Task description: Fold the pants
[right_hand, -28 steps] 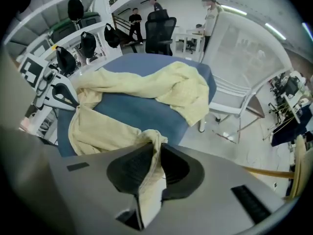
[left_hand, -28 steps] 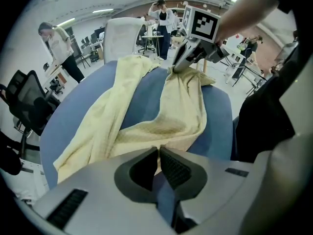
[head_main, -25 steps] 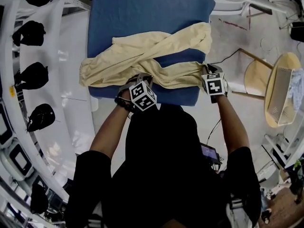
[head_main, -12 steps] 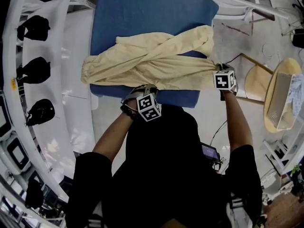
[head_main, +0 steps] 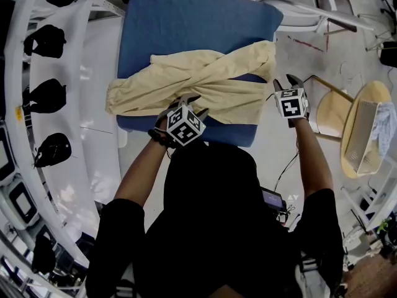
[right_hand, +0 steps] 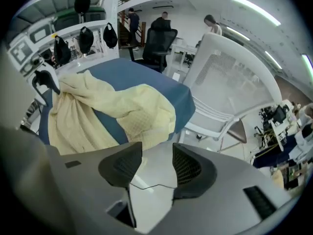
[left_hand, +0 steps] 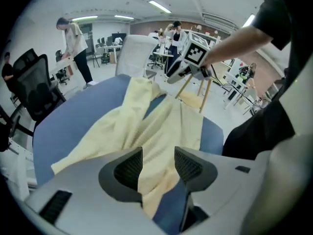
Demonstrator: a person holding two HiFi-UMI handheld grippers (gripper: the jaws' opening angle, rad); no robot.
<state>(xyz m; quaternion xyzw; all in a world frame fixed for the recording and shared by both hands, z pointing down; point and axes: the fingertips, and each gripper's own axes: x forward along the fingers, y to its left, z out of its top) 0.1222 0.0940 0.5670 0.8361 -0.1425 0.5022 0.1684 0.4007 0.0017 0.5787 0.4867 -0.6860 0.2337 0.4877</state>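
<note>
— Where on the blue table (head_main: 186,23)?
— Pants (head_main: 205,79) crumpled across the middle, long axis running left to right.
— Jaws?
— Both just opened wide, gripping nothing. Left gripper (head_main: 190,103) right over the near cloth edge, so nearer. Right gripper (head_main: 285,82) past the table's right edge, cloth off to its left.

No text or numbers are legible. The white plastic cube (head_main: 185,125) beside the blue padded table (head_main: 186,23) shows only black square markers.
</note>
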